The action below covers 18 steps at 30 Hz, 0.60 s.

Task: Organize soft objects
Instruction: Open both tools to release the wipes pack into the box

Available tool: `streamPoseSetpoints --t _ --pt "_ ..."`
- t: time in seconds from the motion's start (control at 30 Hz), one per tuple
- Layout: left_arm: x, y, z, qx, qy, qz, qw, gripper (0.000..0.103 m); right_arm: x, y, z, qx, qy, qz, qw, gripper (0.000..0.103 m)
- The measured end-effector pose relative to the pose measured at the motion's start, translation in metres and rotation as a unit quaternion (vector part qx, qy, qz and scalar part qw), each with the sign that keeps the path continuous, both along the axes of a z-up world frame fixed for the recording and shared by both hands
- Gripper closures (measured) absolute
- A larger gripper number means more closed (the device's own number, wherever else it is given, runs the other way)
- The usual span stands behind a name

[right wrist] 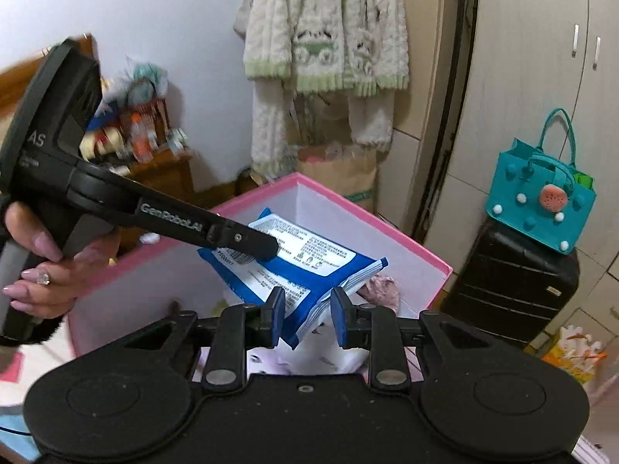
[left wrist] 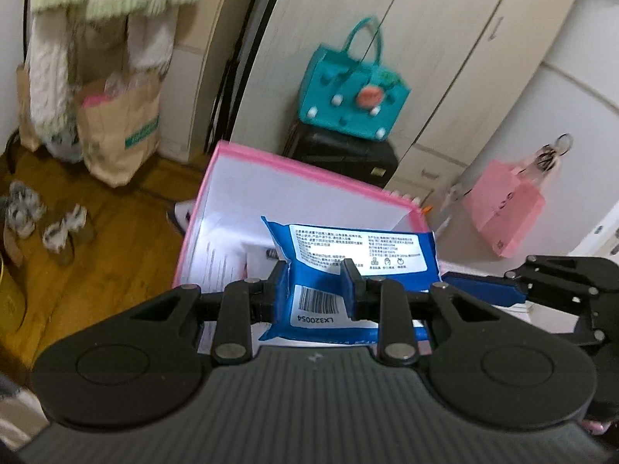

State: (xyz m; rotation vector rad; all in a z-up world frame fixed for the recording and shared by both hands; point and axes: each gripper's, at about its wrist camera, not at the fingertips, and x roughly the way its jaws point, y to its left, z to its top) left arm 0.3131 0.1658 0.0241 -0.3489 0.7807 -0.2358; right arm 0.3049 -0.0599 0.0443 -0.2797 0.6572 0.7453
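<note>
Both the left gripper (left wrist: 315, 290) and right gripper (right wrist: 307, 317) clench blue wet-wipe packs (left wrist: 348, 255) above the pink box (right wrist: 418, 247), teal handbag (right wrist: 541, 201) at two o'clock.

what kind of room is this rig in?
Likely a home bedroom or entry corner: a tall wardrobe, a fleecy robe hanging on the wall, slippers on the wood floor, and a black suitcase standing beside the wardrobe.

Two blue wipe packs (right wrist: 309, 266), one pink storage box (right wrist: 406, 243), one teal handbag (right wrist: 541, 201), one black suitcase (right wrist: 510, 290).
</note>
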Motion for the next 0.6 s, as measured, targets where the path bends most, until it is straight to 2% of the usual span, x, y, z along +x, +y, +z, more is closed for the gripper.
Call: streamPoseSetpoints --t 0.03,0.07,0.13,0.23,0.37,0.6 --pt "0.005 -0.002 -0.005 0.002 0.008 -0.004 1.0000 0.077 0.003 0.002 -0.003 -0.006 0.001 0.002 1.000 0.072" --pt "0.009 -0.005 -0.009 -0.007 0.018 -0.016 0.9997 0.080 0.006 0.004 -0.005 0.000 0.012 0.012 1.000 0.073" --pt "0.018 -0.012 -0.020 -0.029 0.052 -0.034 0.9976 0.078 0.012 0.008 -0.008 0.013 0.045 0.028 0.999 0.073" --pt "0.017 -0.022 -0.023 0.029 0.039 -0.006 0.9988 0.080 0.013 0.015 -0.013 -0.002 0.043 0.027 0.999 0.073" --pt "0.012 -0.018 -0.023 0.018 0.043 -0.010 0.9989 0.081 0.009 0.008 -0.014 0.005 0.049 0.025 0.998 0.073" --pt "0.010 -0.023 -0.017 0.096 0.032 0.030 0.9944 0.082 -0.003 -0.012 -0.011 0.031 0.061 0.009 0.998 0.073"
